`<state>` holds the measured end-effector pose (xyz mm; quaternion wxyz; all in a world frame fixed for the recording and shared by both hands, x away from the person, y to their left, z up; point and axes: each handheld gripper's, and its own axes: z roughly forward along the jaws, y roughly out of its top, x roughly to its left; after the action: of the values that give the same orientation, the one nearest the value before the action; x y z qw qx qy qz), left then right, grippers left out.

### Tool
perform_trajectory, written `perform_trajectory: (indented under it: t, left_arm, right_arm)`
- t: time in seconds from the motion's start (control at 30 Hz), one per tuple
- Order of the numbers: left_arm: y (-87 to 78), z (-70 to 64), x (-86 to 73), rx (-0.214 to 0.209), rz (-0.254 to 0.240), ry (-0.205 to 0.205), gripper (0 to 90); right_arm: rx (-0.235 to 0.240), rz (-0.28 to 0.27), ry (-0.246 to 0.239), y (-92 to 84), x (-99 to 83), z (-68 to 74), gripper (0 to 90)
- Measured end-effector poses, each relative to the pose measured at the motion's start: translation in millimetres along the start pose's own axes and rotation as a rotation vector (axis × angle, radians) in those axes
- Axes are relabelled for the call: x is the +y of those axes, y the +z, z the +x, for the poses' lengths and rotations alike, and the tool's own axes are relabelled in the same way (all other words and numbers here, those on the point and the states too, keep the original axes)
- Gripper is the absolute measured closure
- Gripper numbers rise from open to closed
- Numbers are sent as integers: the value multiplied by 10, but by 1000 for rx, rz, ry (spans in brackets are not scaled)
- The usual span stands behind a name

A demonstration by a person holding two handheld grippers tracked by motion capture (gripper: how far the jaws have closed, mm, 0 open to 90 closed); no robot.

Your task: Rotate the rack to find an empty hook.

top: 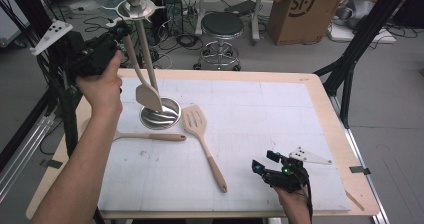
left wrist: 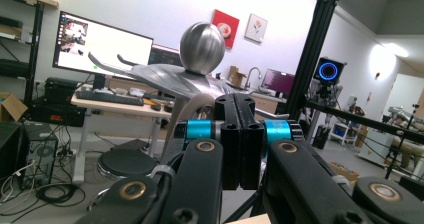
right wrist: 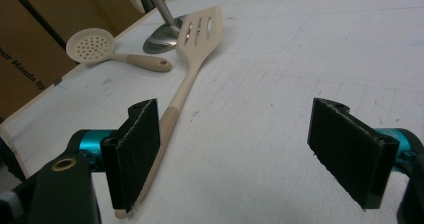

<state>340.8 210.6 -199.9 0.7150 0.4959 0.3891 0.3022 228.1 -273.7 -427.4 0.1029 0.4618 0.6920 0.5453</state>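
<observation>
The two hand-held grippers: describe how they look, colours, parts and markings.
Both are black. The left hand-held gripper carries a grey three-cornered plate with dark dots; in its own view, brass-coloured pivots and teal collars flank the jaws. The right hand-held gripper has a like plate, a green light, a black cable, and dark textured pads on teal mounts. Both forearms are unsleeved.

This is a lab or research workroom. A white-topped desk [top: 260, 114] stands inside a black metal frame [top: 357, 39]. Cables [top: 180, 36] sprawl over the grey floor around a round stool [top: 221, 26] and a cardboard box [top: 300, 11]. Behind, a large monitor [left wrist: 102, 46] and keyboard [left wrist: 107, 98] sit on a workbench.
</observation>
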Motion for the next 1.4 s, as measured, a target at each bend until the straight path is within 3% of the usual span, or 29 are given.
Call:
perform_trajectory:
  t: [0.27, 0.93, 1.13, 1.23, 1.4]
  left_arm:
    - [-26, 115, 35, 10, -16, -16, 897]
    - [-18, 250, 76, 33, -20, -48, 897]
    - [-68, 151, 47, 9, -21, -32, 898]
    - [-86, 88, 19, -13, -23, -44, 897]
    - [-81, -128, -36, -48, -3, -21, 898]
  right_arm:
    - [-3, -1, -6, 4, -5, -1, 209]
    - [-20, -4, 10, -50, -31, -35, 209]
    - [-20, 0, 5, -35, -31, -20, 210]
    - [-19, 3, 3, -28, -29, -6, 210]
    - [-14, 5, -2, -8, -24, 5, 210]
